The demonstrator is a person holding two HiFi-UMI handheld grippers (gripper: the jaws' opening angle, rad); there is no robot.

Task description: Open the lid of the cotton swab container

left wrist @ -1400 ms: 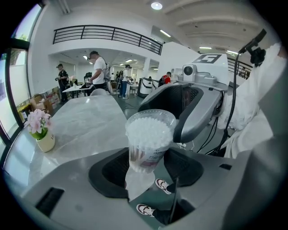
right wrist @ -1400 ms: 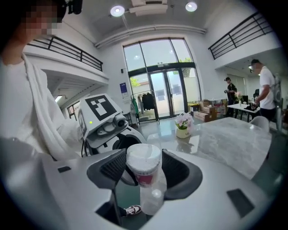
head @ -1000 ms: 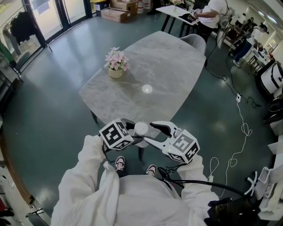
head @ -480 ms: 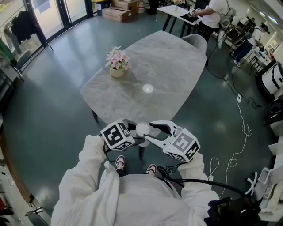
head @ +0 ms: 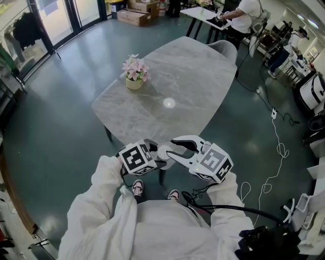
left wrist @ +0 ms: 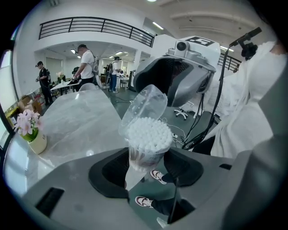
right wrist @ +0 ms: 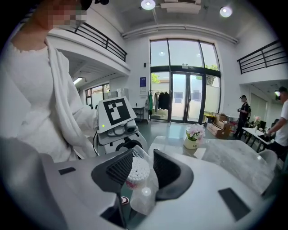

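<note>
A clear cotton swab container [left wrist: 146, 137], packed with white swabs, stands upright between the dark pads of my left gripper [left wrist: 146, 164], which is shut on its body. Its clear lid [left wrist: 143, 104] is tilted up off the rim and leans back. My right gripper [right wrist: 143, 168] comes in from the opposite side. Its jaws have just been closing, and the lid [right wrist: 145, 186] now lies between its ribbed pads and touches both. In the head view both grippers meet over the floor in front of the table edge, left gripper [head: 154, 152] and right gripper [head: 172, 148] on the small white container [head: 163, 151].
A grey marble table [head: 193, 76] stretches ahead with a pot of pink flowers [head: 134, 71] on it. A grey chair [head: 223, 48] stands at its far end. Cables [head: 277, 147] run over the floor at the right. A person [head: 244, 15] works at a far table.
The right gripper's jaws have narrowed from wide open to close around the container's top. Both hands have stayed almost in place.
</note>
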